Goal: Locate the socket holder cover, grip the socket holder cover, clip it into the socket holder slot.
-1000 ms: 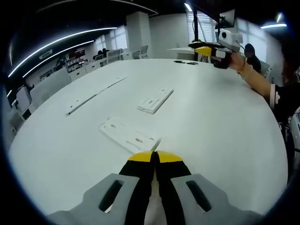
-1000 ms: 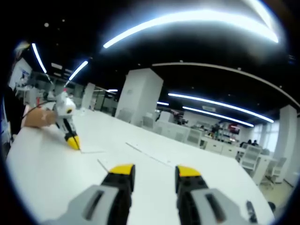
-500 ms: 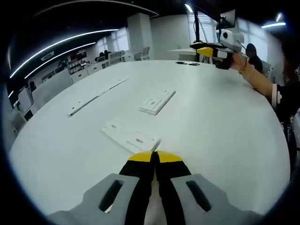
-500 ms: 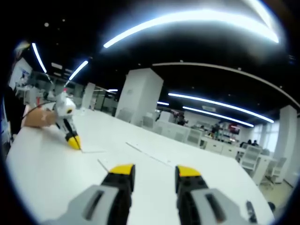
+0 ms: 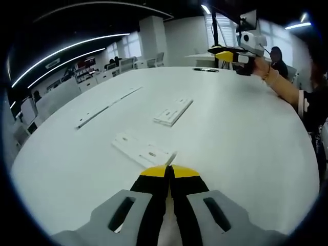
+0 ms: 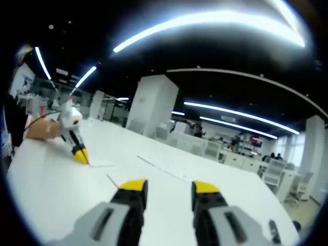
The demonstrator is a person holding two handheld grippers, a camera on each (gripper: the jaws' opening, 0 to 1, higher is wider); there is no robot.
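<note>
Two tongs: left tongs (image 5: 167, 172) pinched on a thin white cover (image 5: 170, 157), right tongs (image 6: 165, 187) agape, empty; no legible writing.

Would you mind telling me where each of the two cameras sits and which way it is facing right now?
Left gripper view: rides the left tool, shut on a thin white piece, low over the white table, facing the flat white plates; a forearm shows.
Right gripper view: rides the right tool, jaws apart, raised, facing across the office; a hand shows.
Shared: the table, and each view shows the opposite tool.
</note>
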